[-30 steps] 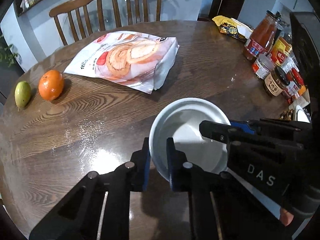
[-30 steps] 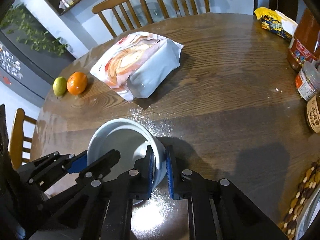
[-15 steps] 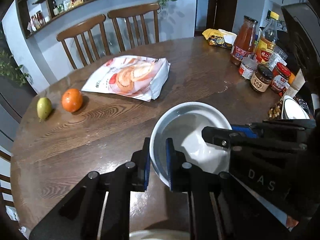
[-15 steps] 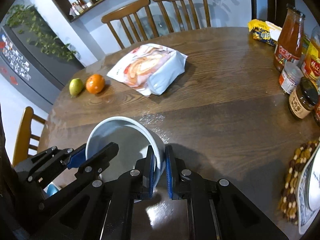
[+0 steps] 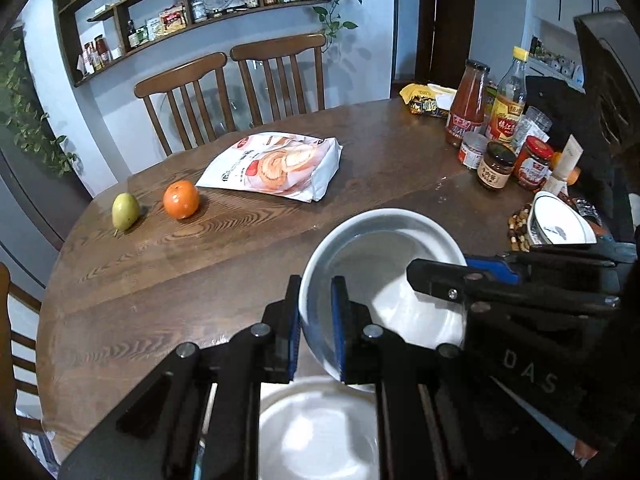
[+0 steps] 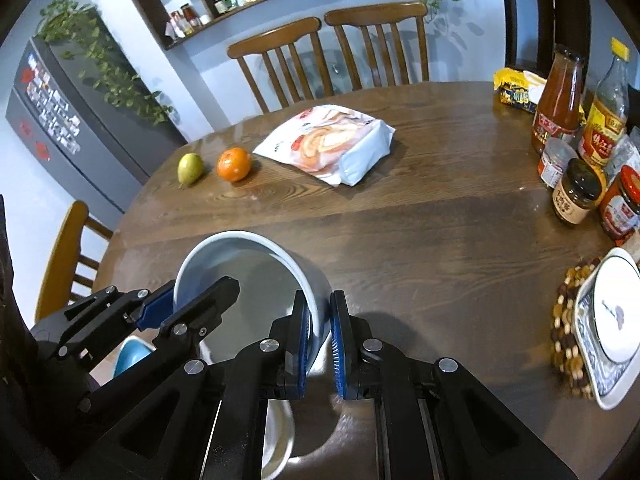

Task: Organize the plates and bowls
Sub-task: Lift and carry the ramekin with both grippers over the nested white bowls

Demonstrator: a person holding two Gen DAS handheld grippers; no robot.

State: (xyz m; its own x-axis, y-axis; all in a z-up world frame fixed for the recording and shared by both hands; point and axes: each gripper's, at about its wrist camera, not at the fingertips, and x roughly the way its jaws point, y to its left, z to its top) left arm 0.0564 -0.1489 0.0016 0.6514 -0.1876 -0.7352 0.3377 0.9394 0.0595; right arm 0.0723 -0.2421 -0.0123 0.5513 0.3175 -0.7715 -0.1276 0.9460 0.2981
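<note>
the left gripper (image 5: 316, 322) was clamped on the bowl's (image 5: 384, 280) left rim and the right gripper (image 6: 319, 340) on its right rim, so the bowl hung between them above the table (image 6: 440, 248). just under the bowl lay a white dish (image 5: 316, 432), possibly a plate. right of the bowl sat one more dish (image 6: 616, 312). that made three pieces, and two chairs (image 6: 332, 56) behind.

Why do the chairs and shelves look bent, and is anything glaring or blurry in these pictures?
Left wrist view: the wide lens curves the shelves and chairs and darkens the corners; the near white dish under the tool looks soft and washed out. Right wrist view: same bending on the fridge; the table shines with pale glare, and a dark shadow lies under the held bowl.
</note>
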